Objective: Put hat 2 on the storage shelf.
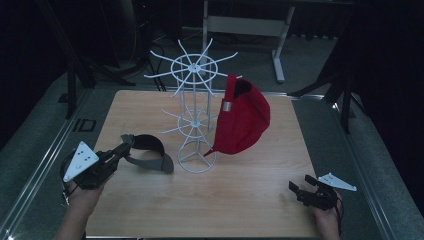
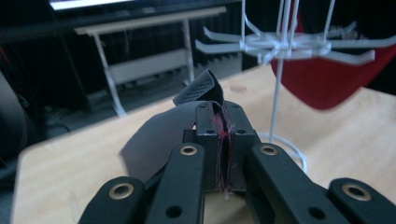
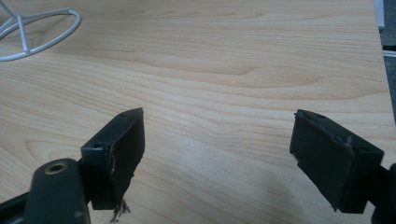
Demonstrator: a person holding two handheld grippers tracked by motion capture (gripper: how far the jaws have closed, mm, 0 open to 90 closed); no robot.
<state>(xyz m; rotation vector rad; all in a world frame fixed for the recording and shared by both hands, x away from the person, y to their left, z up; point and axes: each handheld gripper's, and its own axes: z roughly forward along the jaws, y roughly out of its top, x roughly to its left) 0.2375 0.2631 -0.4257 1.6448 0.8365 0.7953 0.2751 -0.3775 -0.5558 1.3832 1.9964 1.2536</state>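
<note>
A person sits at a light wooden table (image 1: 250,200) with a two-jaw gripper in each hand. The left gripper (image 1: 123,147) has its jaws pressed together on the back strap of a dark grey cap (image 1: 150,152), which sits at the left of the table, just beside the base of a white wire rack (image 1: 195,115); whether the cap's brim rests on the wood or hangs just above it cannot be told. Gripping the thin strap rather than the bulky crown probably gives the jaws something flat to pinch and leaves the cap's opening free to slip over one of the rack's prongs. In the left gripper view the strap (image 2: 201,91) sticks up from between the closed pads, its surface dotted with small holes, and the cap's smooth grey fabric spreads below and to the left. The cap looks soft and floppy, with a curved brim pointing toward the rack. A red cap (image 1: 242,117) already hangs on the rack's right side from an upper prong. The right gripper (image 1: 298,191) rests low near the table's front right corner, jaws wide apart and holding nothing, apparently kept out of the way.
</note>
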